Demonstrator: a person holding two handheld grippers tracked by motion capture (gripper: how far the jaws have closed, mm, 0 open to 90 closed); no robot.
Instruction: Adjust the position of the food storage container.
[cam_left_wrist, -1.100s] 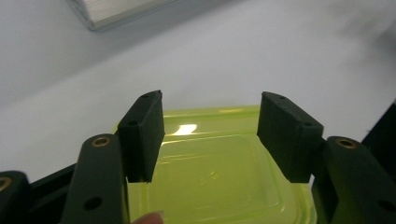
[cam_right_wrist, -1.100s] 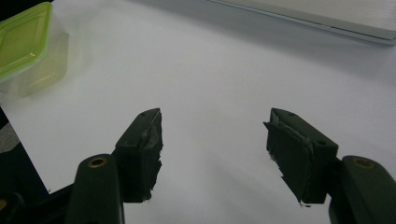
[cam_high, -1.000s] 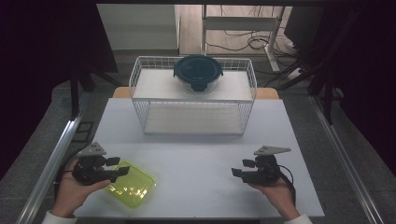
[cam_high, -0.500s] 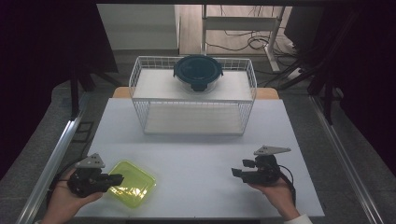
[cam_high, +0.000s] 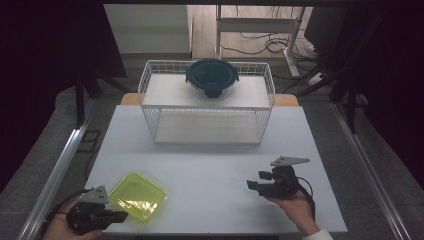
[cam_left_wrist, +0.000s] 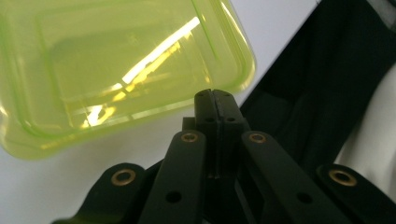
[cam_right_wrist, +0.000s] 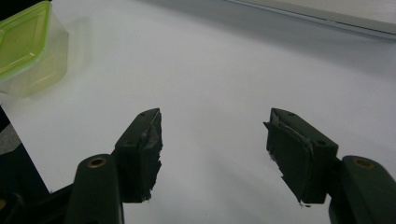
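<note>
Since a second ago our left gripper (cam_high: 117, 217) has slid back toward the near-left corner of the table (cam_high: 210, 165) and off the yellow-green container (cam_high: 137, 195), and its jaws have just been closing with nothing between them; in the left gripper view the two black tips meet flat, right beside the container's rounded corner, and we can't tell if they touch it. So that one's closed and empty. That container is translucent glossy plastic, a squarish shape with soft corners and a stepped rim, lying flat near the table's front-left edge. Our right gripper (cam_high: 251, 185) hasn't budged: jaws spread apart, worn rubbery pads (cam_right_wrist: 149, 140) with ragged edges, hovering over bare matte white tabletop and holding nothing. Loads of open room between the two hands and all the way back. Farther off, a white wire basket (cam_high: 207, 132) stands at the far edge, and a round clear tub with a dark teal lid (cam_high: 212, 76) rests on top of it.
</note>
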